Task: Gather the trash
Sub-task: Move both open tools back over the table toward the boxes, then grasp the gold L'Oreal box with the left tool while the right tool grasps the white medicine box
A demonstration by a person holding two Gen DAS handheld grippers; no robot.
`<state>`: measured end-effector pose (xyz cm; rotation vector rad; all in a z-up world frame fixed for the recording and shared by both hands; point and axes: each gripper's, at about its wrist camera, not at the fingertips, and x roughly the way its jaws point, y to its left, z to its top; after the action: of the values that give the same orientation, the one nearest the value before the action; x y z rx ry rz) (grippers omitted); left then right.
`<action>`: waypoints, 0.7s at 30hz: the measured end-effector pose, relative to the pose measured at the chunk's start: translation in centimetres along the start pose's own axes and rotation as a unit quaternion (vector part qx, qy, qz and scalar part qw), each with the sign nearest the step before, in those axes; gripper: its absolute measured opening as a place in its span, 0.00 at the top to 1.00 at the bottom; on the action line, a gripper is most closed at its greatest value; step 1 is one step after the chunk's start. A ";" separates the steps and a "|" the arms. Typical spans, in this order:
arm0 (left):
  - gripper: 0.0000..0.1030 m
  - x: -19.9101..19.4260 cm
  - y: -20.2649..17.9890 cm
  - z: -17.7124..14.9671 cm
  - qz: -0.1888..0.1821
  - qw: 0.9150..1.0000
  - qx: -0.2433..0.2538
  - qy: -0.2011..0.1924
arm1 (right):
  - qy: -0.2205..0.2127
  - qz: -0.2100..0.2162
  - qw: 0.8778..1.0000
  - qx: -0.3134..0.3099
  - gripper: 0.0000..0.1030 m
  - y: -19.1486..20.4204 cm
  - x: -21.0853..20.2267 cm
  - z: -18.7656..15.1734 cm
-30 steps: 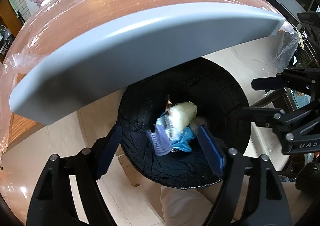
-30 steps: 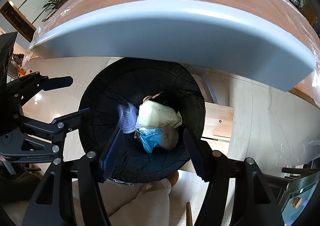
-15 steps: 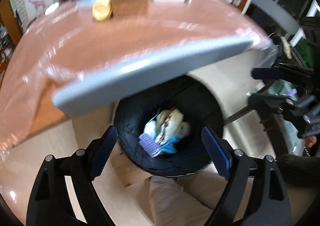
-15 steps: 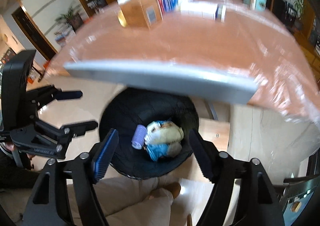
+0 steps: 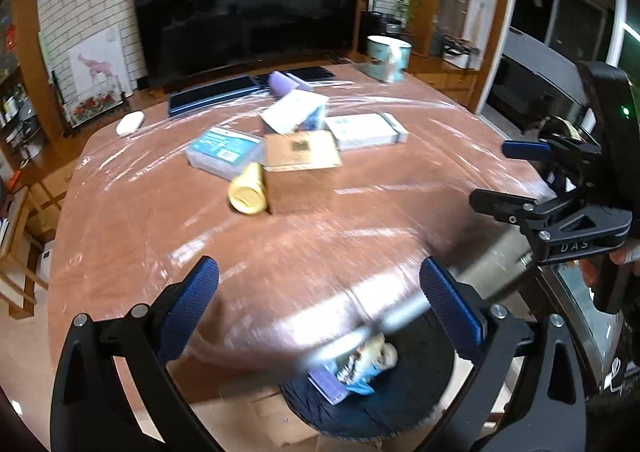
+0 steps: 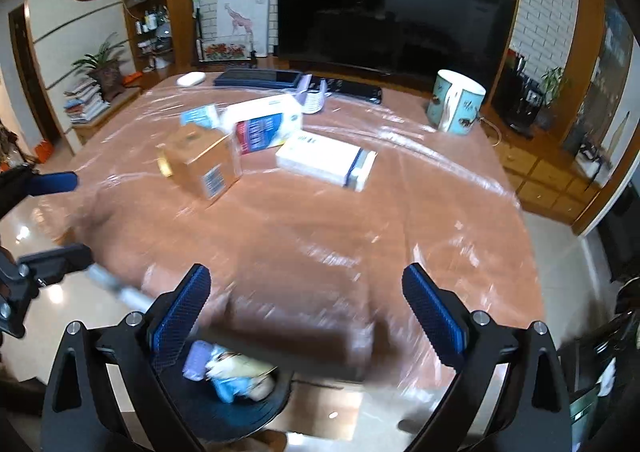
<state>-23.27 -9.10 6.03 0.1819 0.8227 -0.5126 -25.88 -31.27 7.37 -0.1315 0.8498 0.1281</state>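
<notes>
2 hand-held grippers showed: the left hand-held gripper (image 5: pixel 320 304) and right hand-held gripper (image 6: pixel 306 306) both stood wide, having just been opening, nothing between their ribbed blue pads. 1 black round bin (image 5: pixel 400 408) sat at 6 o'clock under the plastic-wrapped table (image 5: pixel 320 212), holding crumpled trash (image 5: pixel 360 368), its long axis running 8 to 2 o'clock. 1 cardboard box (image 5: pixel 300 168) stood at 12.

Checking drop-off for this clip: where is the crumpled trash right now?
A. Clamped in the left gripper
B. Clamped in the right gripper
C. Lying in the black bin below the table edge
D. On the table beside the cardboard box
C: the crumpled trash lies inside the black bin, while the left gripper and right gripper stand open and empty above it.
</notes>
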 end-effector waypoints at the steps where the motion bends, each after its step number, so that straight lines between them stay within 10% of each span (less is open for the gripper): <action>1: 0.02 0.6 0.4 0.5 0.002 1.000 -0.004 0.000 | 0.000 -0.003 1.000 0.000 0.07 -0.1 0.4 0.3; 21: 0.02 6.9 -0.1 4.8 0.065 0.996 -0.049 0.028 | 0.042 0.081 0.986 -0.137 0.08 -3.1 11.6 7.5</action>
<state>-16.29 -13.38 4.13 0.1583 0.8828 -0.3458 -12.21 -32.39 3.71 -0.3273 0.9237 0.3946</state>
